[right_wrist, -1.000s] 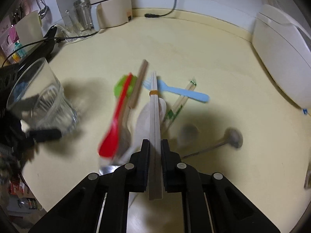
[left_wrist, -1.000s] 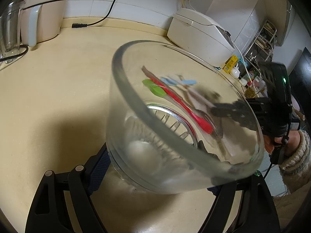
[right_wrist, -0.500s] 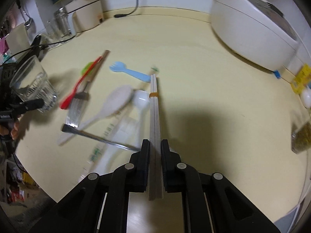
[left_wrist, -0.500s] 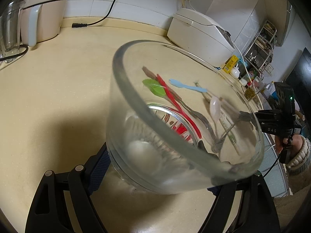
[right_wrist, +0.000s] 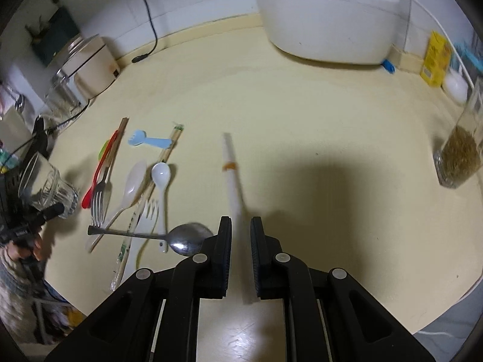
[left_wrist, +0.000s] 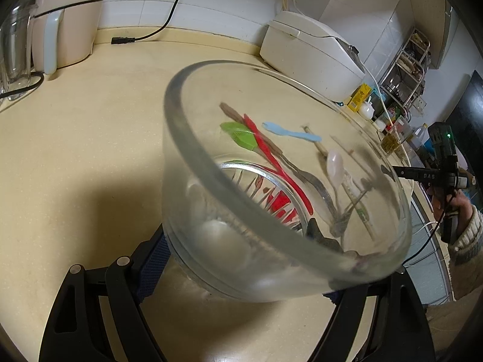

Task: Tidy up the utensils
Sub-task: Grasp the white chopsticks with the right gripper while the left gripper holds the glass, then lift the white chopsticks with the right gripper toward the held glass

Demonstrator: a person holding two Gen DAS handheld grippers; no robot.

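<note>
at the near middle of the tabletop (right_wrist: pixel 302 105), in the right wrist view, the right tool (right_wrist: pixel 241 226) is closed on the pale chopstick pair (right_wrist: pixel 231 169), gripping it near its near end. the bundle, tied with an orange band, runs straight out along the tool's fingers toward the far wall, with its free tip over bare tabletop; it is blurred, so how firmly the pads bear on it is hard to read. the glass (right_wrist: pixel 45 181) is far off to the left, gripped at its base by the left tool (left_wrist: pixel 244 268), whose jaws are opening a little with the glass between them. seen from the left wrist, the glass is tipped, its wide mouth facing right toward the loose utensils and the right tool beyond them. the rest of the cutlery lies between the two tools: the metal spoon (right_wrist: pixel 187 238) is just left of the right tool's fingers, and the fork (right_wrist: pixel 97 205) and red spoon (right_wrist: pixel 96 175) lie close to the glass. so the chopsticks' long axis points away to the far side, roughly square to the line toward the glass. judging from this, the coming move needs the right tool to travel left over the cutlery and swing the free tip round toward the open mouth, since only the right tool carries the pair and the left one merely presents the glass.
</note>
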